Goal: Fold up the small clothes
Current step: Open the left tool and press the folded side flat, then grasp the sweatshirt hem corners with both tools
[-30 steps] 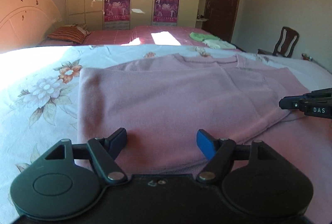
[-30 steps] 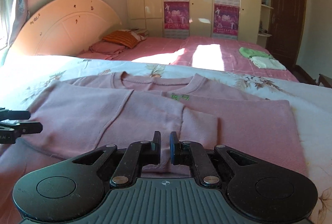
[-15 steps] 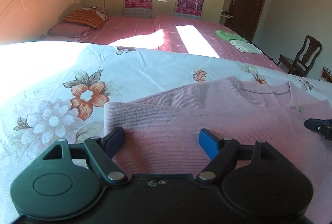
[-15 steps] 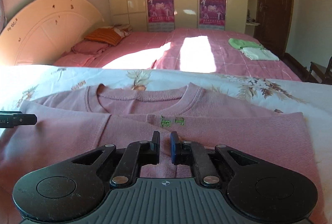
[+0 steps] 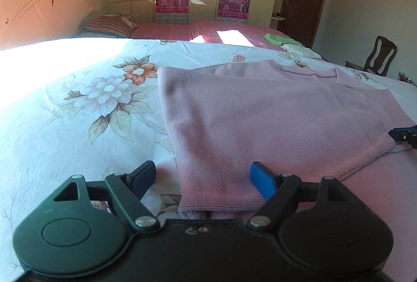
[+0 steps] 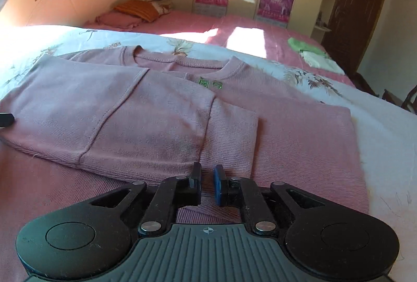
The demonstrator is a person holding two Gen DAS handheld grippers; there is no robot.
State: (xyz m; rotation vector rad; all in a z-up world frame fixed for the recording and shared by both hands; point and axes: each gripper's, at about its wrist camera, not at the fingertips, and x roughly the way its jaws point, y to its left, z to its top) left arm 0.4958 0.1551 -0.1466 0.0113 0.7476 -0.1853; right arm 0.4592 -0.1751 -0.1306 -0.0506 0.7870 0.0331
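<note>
2 claws work over a pink knit sweater [image 5: 260,120] spread on a bed with a floral bedspread [image 5: 78,104]. From the left wrist camera, the left claw [image 5: 203,177] hangs low at the garment's near left edge with its jaws wide apart, empty, straddling the folded side where 2 layers of ribbed hem show just below; the tip of the right claw [image 5: 404,136] pokes in from the far right, near a folded corner. From the right wrist camera, the right claw [image 6: 207,184] sits with its jaws drawn nearly together, a narrow gap between them; fabric lies under and behind the gap, and whether any is pinched cannot be told. The sweater [image 6: 156,112] lies flat, its left side and sleeve already folded across the chest, collar away from the camera. Soft, light and limp by the look of it, the knit would likely sag and stretch if lifted by 1 point; the firmer ribbed hem and folded edges seem the best places to grip.
</note>
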